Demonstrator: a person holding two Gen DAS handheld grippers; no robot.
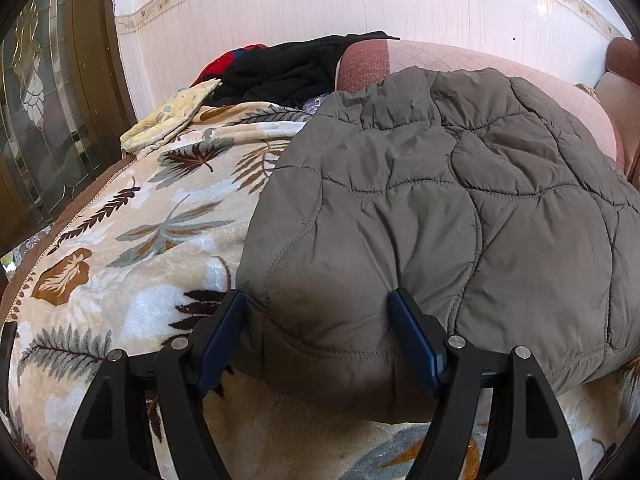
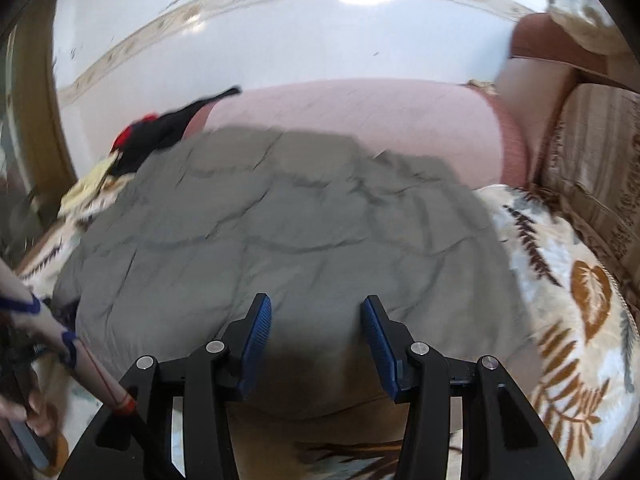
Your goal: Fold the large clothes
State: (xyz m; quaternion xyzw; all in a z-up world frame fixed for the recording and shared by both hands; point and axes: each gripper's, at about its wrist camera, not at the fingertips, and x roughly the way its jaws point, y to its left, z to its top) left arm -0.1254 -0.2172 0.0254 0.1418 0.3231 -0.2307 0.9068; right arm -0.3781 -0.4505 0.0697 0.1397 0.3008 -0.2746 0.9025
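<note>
Left gripper (image 1: 318, 322): nearest my left camera; its two blue pads (image 1: 416, 344) stand wide, with the near corner of the grey quilted jacket (image 1: 440, 208) bulging between them. I see the fabric touching both pads, so I read this as a grasp on the folded edge.
Right gripper (image 2: 316, 328): jaws apart and bare, hovering just above the jacket's near part (its shadow falls on the cloth below); nothing is pinched.
Jacket: lies spread over the leaf-patterned blanket (image 1: 132, 240) on the bed, its far edge lapping onto the pink quilted cushion (image 1: 460, 58).
Hard to make out: my right view is smeared by motion blur, so the jacket's stitching and far outline are soft there.
Cut off: a hand (image 2: 28, 412) and a pale sleeve (image 2: 80, 356) with dark blue marks enter at the lower left edge of the right view; I cannot tell what the hand grips.
Partly hidden: a black garment (image 1: 288, 68) heaped at the far left, with a red piece (image 1: 224, 62) behind it and a pale yellow cloth (image 1: 168, 120) in front.
Edges: a glazed door (image 1: 44, 112) on the left, white wall panels (image 1: 320, 4) behind.
</note>
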